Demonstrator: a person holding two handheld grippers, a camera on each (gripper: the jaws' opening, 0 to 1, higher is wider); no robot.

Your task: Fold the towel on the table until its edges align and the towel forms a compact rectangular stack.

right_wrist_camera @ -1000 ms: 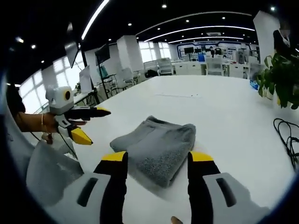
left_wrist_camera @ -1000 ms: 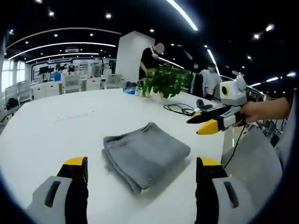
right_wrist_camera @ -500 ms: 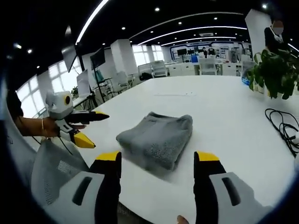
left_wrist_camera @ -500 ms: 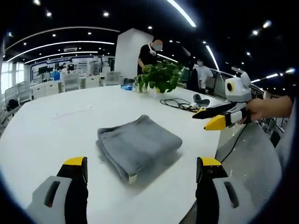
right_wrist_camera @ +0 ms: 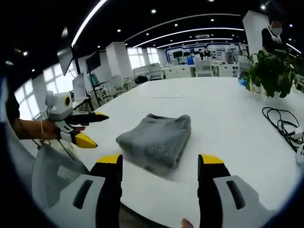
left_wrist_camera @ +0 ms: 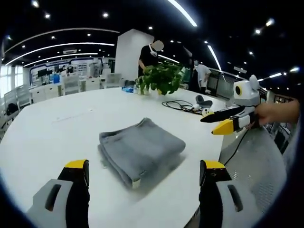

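Observation:
A grey towel (left_wrist_camera: 139, 146) lies folded into a thick rectangular stack on the white table (left_wrist_camera: 57, 123), near its front edge. In the right gripper view the same towel (right_wrist_camera: 155, 139) sits just beyond the jaws. My left gripper (left_wrist_camera: 144, 172) is open and held back from the towel, off the table edge, nothing between its jaws. My right gripper (right_wrist_camera: 161, 165) is open too, also clear of the towel. The right gripper (left_wrist_camera: 227, 120) shows at the right of the left gripper view, held by a hand. The left gripper (right_wrist_camera: 80, 127) shows at the left of the right gripper view.
A potted green plant (left_wrist_camera: 161, 78) stands at the table's far side, with a black cable (left_wrist_camera: 180, 106) and a small device beside it. A grey mesh chair (right_wrist_camera: 50, 173) is below the table edge. People stand behind the plant (left_wrist_camera: 151, 52).
Both views have pulled back slightly from the table. The towel lies the same, folded, and both grippers stay open and away from it.

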